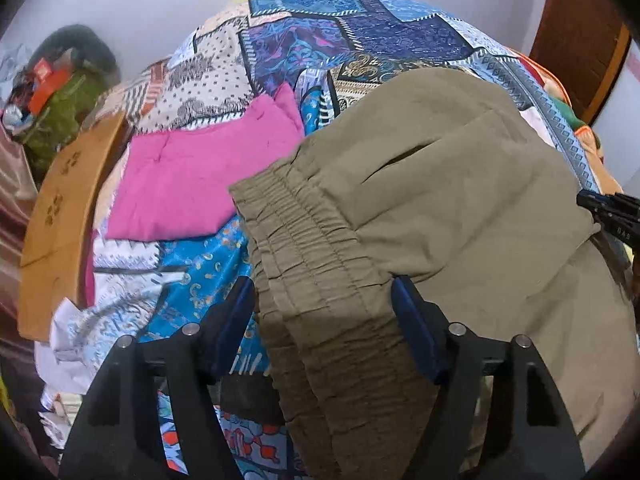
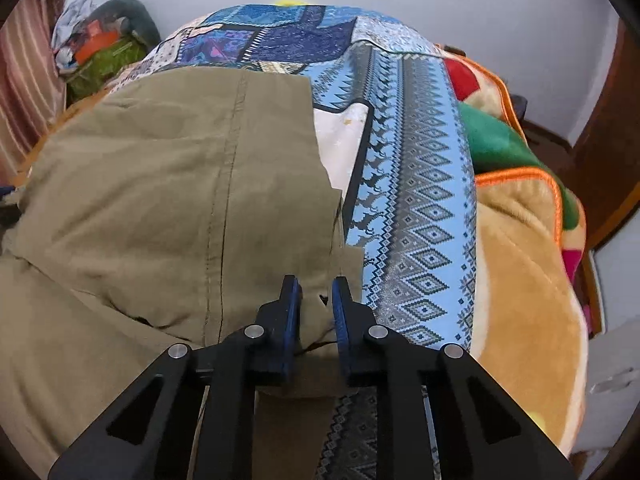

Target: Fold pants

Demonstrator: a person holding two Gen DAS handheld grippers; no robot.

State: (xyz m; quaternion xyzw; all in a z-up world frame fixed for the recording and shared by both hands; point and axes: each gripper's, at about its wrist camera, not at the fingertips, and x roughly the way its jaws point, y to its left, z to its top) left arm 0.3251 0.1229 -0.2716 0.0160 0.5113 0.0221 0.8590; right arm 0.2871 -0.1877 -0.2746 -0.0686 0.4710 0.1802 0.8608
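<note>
Olive-green pants (image 1: 460, 200) lie spread on a patterned bed, partly folded, with the gathered elastic waistband (image 1: 304, 248) toward me. My left gripper (image 1: 322, 300) straddles that waistband; its blue pads sit at either side and I count it open. In the right wrist view the pants (image 2: 160, 180) fill the left half, with a stitched seam running down them. My right gripper (image 2: 317, 300) stands at their right edge, its jaws almost together and shut on a small fold of olive cloth. The right gripper's black tip (image 1: 588, 200) shows at the right edge of the left wrist view.
A folded pink cloth (image 1: 192, 184) lies left of the pants on the blue patchwork sheet (image 2: 420, 200). A wooden board (image 1: 60, 220) and a heap of bags and clothes (image 1: 60, 100) stand at the left. A plush tan, green and orange blanket (image 2: 520, 260) covers the bed's right side.
</note>
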